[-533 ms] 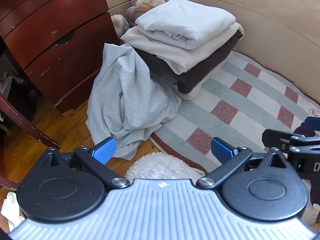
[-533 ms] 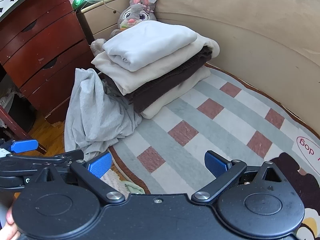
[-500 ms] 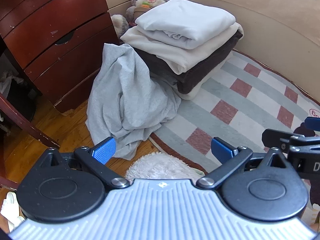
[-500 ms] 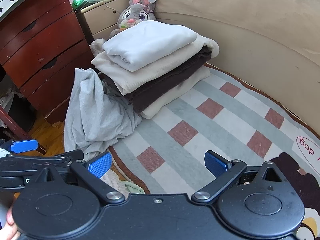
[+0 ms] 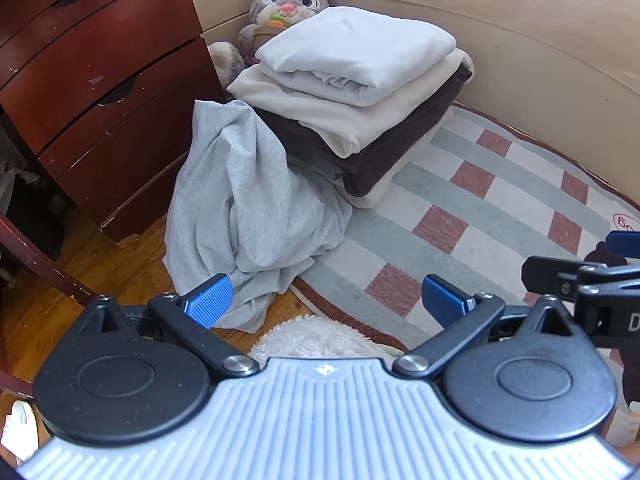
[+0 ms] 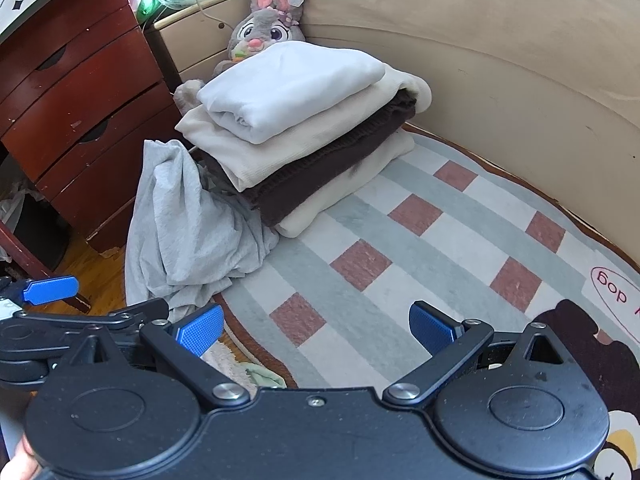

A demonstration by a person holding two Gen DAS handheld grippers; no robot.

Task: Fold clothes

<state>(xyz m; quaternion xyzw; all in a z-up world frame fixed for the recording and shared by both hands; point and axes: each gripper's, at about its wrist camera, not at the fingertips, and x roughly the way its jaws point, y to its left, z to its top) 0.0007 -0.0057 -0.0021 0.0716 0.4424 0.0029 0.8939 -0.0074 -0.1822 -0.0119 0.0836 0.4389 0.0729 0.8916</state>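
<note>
A crumpled grey garment (image 5: 248,204) lies heaped on the floor against a stack of folded clothes (image 5: 360,92), white on top, cream and dark brown below. Both also show in the right wrist view, the garment (image 6: 180,224) left of the stack (image 6: 304,128). My left gripper (image 5: 326,300) is open and empty, just short of the garment's near edge. My right gripper (image 6: 314,326) is open and empty above the checked rug (image 6: 400,248), to the right of the left gripper.
A red-brown chest of drawers (image 5: 92,92) stands at the left, next to the garment. A plush rabbit (image 5: 288,0) sits behind the stack. A beige padded wall (image 6: 500,80) curves along the rug's far side. A fluffy white mat (image 5: 316,338) lies under my left gripper.
</note>
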